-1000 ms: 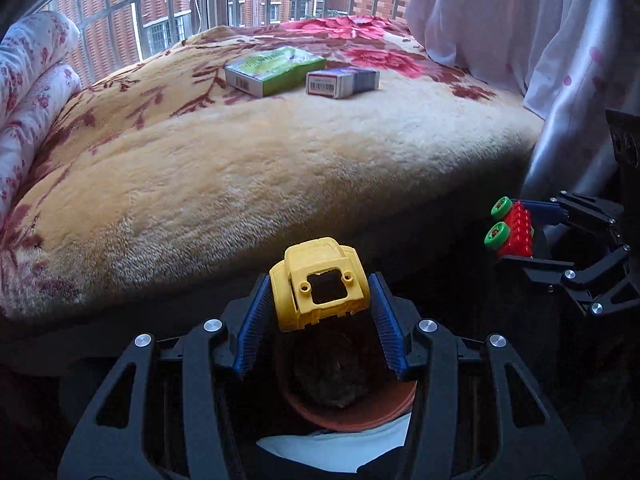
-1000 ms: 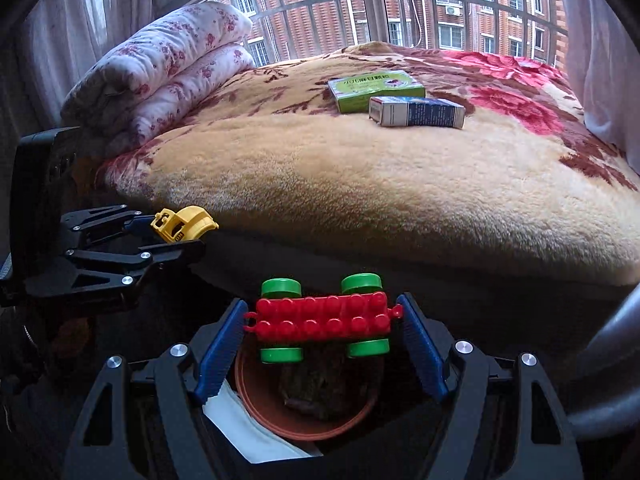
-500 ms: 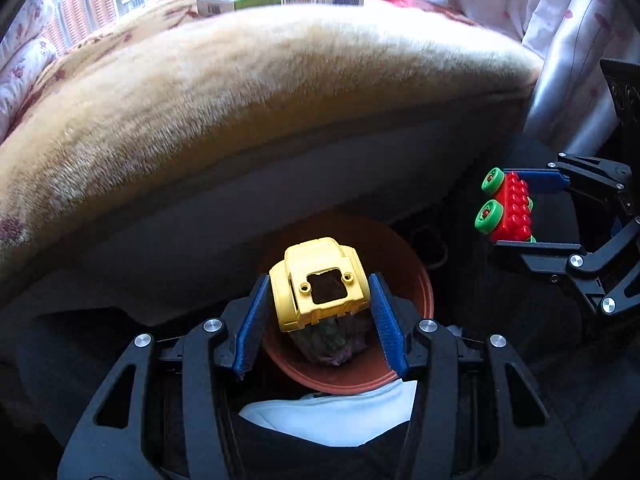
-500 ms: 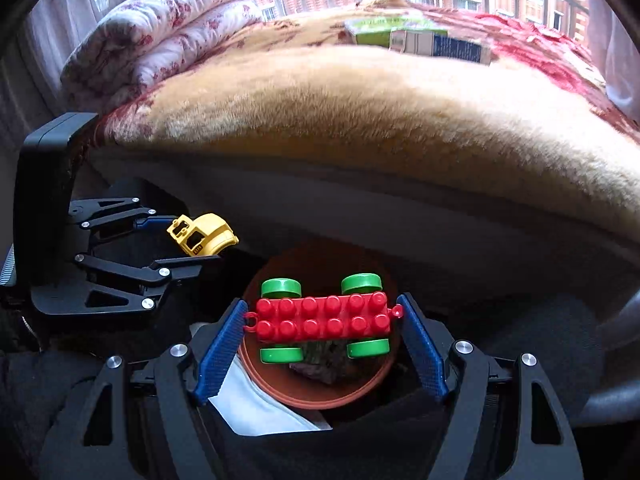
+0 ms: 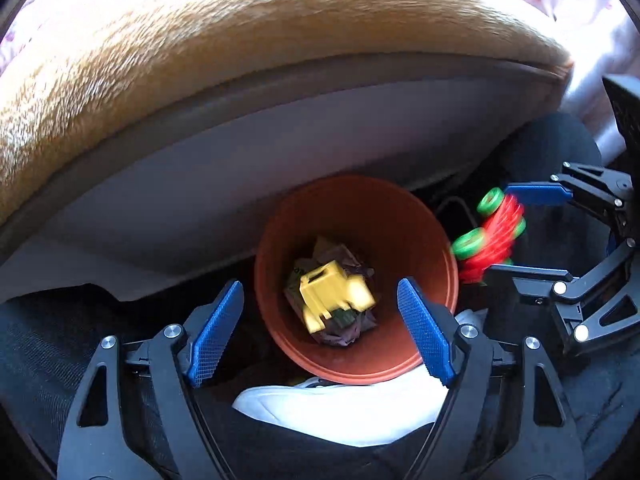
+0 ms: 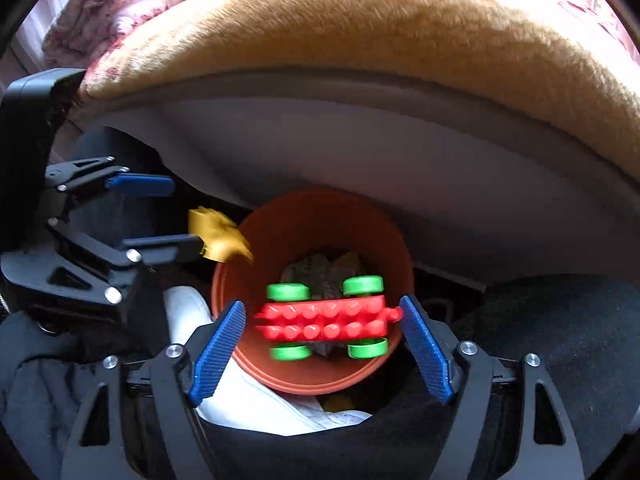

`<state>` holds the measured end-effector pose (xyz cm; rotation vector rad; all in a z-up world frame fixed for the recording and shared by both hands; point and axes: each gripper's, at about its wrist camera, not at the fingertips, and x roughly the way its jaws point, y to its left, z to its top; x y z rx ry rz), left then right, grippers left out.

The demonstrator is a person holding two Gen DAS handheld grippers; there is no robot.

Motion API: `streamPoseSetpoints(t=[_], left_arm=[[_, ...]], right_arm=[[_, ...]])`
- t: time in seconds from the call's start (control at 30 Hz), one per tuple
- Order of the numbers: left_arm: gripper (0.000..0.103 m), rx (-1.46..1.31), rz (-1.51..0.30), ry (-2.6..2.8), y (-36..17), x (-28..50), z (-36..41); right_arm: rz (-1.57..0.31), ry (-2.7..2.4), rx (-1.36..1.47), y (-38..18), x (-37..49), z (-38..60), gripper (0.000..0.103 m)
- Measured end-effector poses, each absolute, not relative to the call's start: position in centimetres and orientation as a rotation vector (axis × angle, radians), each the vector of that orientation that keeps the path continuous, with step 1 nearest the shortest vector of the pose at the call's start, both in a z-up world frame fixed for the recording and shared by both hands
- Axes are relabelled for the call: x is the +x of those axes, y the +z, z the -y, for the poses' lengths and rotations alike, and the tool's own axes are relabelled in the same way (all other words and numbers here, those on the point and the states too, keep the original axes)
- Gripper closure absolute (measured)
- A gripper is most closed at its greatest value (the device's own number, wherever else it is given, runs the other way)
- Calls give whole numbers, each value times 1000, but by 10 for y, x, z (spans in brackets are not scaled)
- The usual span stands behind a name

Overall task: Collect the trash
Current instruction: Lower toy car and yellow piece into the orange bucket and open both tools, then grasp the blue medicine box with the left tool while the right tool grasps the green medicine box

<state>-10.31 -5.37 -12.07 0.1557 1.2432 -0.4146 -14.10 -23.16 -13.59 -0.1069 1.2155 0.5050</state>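
My left gripper (image 5: 320, 312) and right gripper (image 6: 322, 332) both gape over the orange bin (image 5: 412, 224), so the yellow piece (image 5: 334, 294) and red block (image 6: 326, 322) fall inside.

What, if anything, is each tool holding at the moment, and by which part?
Left tool: nothing; the yellow piece is loose in the pot. Right tool: red block between its pads, blurred; grip cannot be told.

Plush blanket (image 5: 200, 60); smooth plastic bin (image 5: 420, 232).
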Motion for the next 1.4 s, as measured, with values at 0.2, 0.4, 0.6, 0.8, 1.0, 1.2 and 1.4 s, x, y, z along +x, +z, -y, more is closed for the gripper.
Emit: streamPoseSetpoints(t=[0.2,0.4,0.6,0.8,1.0,1.2,1.4], left_arm=[[26,107,-1276,-414,-126,-97,43],[26,99,-1240,-459,-113,-100,41],[23,130,-1154,-479,-86,-101,40],[14,145,-1006,-465,-36,-94,31],[11,171,-864,-461,8,-64,42],[10,217,-790,-520,40,-6,76],[10,267,-832,-641,46,58,122]], right_arm=[[-1212,496,-68,-134,-135,244,24],[-1197,483,-33,-130,-136,250,23],[-1170,464,5,-124,-135,256,16],[-1125,423,68,-108,-131,272,7],[-1045,402,117,-87,-132,276,6],[-1002,399,151,-72,-132,279,6],[-984,380,173,-68,-126,287,6]])
